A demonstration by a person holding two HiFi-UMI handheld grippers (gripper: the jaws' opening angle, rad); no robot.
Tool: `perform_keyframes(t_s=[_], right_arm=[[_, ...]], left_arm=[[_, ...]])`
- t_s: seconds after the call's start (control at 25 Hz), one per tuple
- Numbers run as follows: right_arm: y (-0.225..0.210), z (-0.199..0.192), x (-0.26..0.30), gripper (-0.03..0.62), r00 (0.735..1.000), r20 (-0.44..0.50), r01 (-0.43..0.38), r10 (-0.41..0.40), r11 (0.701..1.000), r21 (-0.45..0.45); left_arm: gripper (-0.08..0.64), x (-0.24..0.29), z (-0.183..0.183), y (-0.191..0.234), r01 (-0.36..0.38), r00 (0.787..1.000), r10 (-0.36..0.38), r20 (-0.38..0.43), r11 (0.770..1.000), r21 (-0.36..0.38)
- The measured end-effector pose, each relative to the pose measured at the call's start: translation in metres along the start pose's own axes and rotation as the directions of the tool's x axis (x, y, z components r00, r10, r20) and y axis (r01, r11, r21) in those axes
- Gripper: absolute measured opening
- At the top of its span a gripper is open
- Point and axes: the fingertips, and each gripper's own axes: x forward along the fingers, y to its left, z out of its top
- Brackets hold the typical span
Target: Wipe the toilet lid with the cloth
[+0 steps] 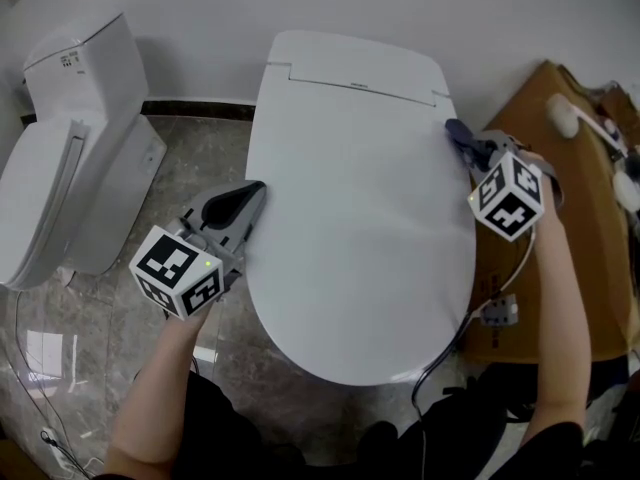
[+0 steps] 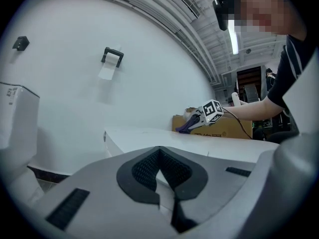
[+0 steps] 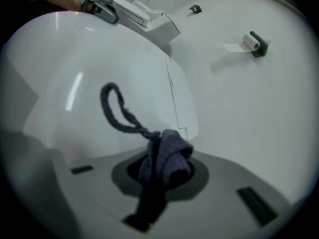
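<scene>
The white toilet lid (image 1: 360,198) lies closed in the middle of the head view. My right gripper (image 1: 462,140) hovers at the lid's right rim near the hinge, shut on a small purple cloth (image 1: 455,130). In the right gripper view the cloth (image 3: 167,156) is bunched between the jaws, with a thin loop of it hanging over the lid (image 3: 75,78). My left gripper (image 1: 250,196) rests against the lid's left edge, its jaws together with nothing between them. Seen from the left gripper view, the lid (image 2: 199,146) stretches away towards the right gripper (image 2: 185,127).
A second white toilet (image 1: 70,168) stands on the marble floor at the left. A brown cardboard box (image 1: 560,218) with white items on it sits close to the right of the toilet. A cable (image 1: 450,348) hangs by the lid's front right. A paper roll holder (image 2: 112,59) is on the wall.
</scene>
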Motion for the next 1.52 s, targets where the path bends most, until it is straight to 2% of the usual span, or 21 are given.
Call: perform_keyframes(t_s=[0.36, 1.2, 1.52], right_arm=[[0.027, 0.019, 0.011, 0.067, 0.996, 0.012, -0.087, 0.087, 0.996, -0.010], [0.040, 0.103, 0.009, 0.067, 0.992, 0.076, -0.098, 0.105, 0.991, -0.095], [0.046, 0.141, 0.008, 0.067, 0.987, 0.109, -0.109, 0.122, 0.987, -0.120]], left_arm=[[0.017, 0.000, 0.001, 0.000, -0.003, 1.000, 0.003, 0.004, 1.000, -0.004], [0.017, 0.001, 0.001, 0.000, -0.005, 1.000, 0.005, 0.000, 1.000, -0.001], [0.017, 0.002, -0.001, -0.001, -0.021, 0.999, 0.022, -0.027, 1.000, 0.016]])
